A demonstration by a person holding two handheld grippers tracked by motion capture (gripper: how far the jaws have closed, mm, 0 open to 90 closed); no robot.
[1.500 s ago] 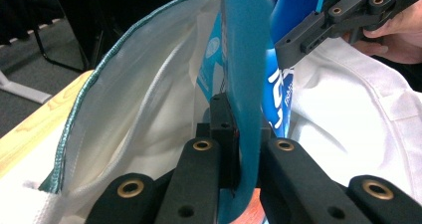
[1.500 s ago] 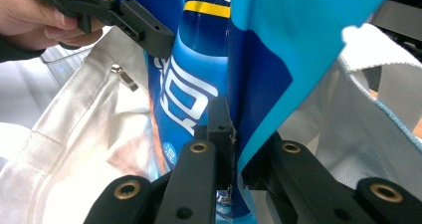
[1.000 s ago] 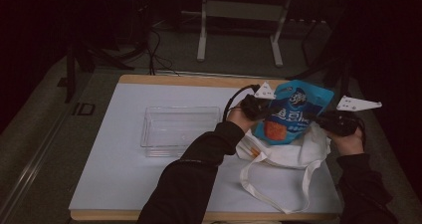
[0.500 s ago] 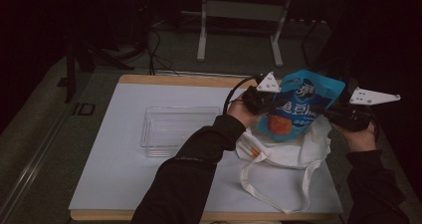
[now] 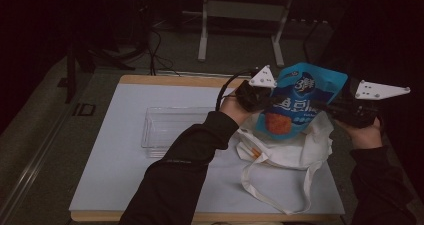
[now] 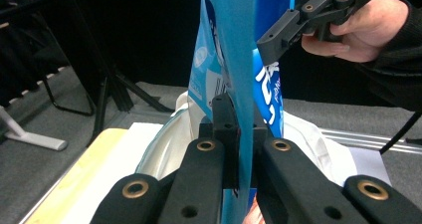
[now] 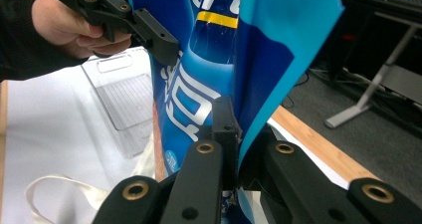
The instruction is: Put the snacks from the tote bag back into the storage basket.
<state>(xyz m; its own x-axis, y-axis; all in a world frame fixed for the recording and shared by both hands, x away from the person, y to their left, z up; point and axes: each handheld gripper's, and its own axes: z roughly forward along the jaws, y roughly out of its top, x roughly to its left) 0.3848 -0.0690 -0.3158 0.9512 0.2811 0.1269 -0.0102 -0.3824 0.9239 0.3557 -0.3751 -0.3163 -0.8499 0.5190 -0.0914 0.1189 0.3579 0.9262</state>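
The left gripper (image 5: 270, 99) is clamped on the left edge of a blue snack bag (image 5: 300, 105), and in the left gripper view its jaws pinch the thin blue film edge-on. The right gripper (image 5: 325, 107) is closed on the bag's right edge, its jaws meeting on the film in the right gripper view. The bag hangs upright between them in the right centre of the high view, lifted over the mouth of a white tote (image 5: 285, 150) whose straps trail toward the lower edge of the table (image 5: 125, 185). The bag's bottom is hidden behind the tote's rim, so whether it touches the cloth cannot be told. Left of the tote sits a clear tray (image 5: 170, 127), with bare white table around it and toward the lower left. The right hand (image 5: 362, 132) lies near the table's right edge. The bag's print is too blurred to read, and the background is dark.
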